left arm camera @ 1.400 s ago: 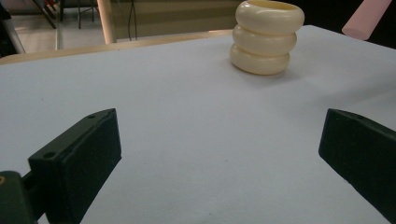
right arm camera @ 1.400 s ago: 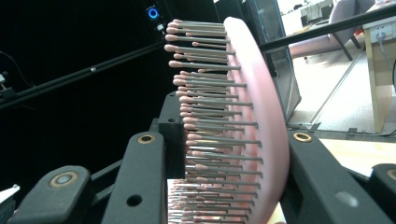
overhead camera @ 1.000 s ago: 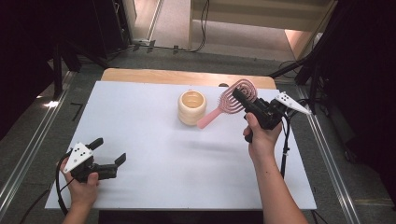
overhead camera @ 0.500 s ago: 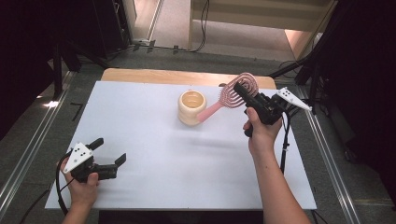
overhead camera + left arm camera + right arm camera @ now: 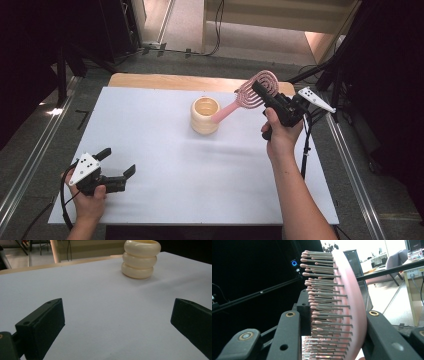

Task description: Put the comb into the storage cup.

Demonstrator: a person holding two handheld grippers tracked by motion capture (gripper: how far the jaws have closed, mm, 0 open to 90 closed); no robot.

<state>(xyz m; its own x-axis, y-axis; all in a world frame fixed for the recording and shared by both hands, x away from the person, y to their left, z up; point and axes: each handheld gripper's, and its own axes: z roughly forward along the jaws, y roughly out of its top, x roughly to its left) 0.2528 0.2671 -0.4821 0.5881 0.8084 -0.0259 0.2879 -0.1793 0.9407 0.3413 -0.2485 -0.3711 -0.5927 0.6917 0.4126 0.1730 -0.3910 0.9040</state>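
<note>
A pink hairbrush [image 5: 230,111] with a round bristled head hangs tilted over the back right of the white table [image 5: 200,180]. My right gripper [image 5: 257,90] is shut on the head, and the handle slopes down-left to the rim of a cream ribbed cup [image 5: 205,116]. In the right gripper view the jaws clamp the brush [image 5: 347,302] across its bristles and back. My left gripper [image 5: 118,161] rests low at the table's front left, open and empty. In the left gripper view the cup [image 5: 141,260] stands far ahead of the left gripper [image 5: 117,317].
A wooden strip [image 5: 165,80] runs along the table's far edge. Metal floor rails [image 5: 30,165] flank the table on both sides. Dark stands and cables [image 5: 345,75] crowd the back right. The right gripper's cable [image 5: 305,145] hangs beside the forearm.
The right gripper has lifted the brush slightly, bringing the handle's end up from the cup's side to its rim. The left gripper has stayed put.
</note>
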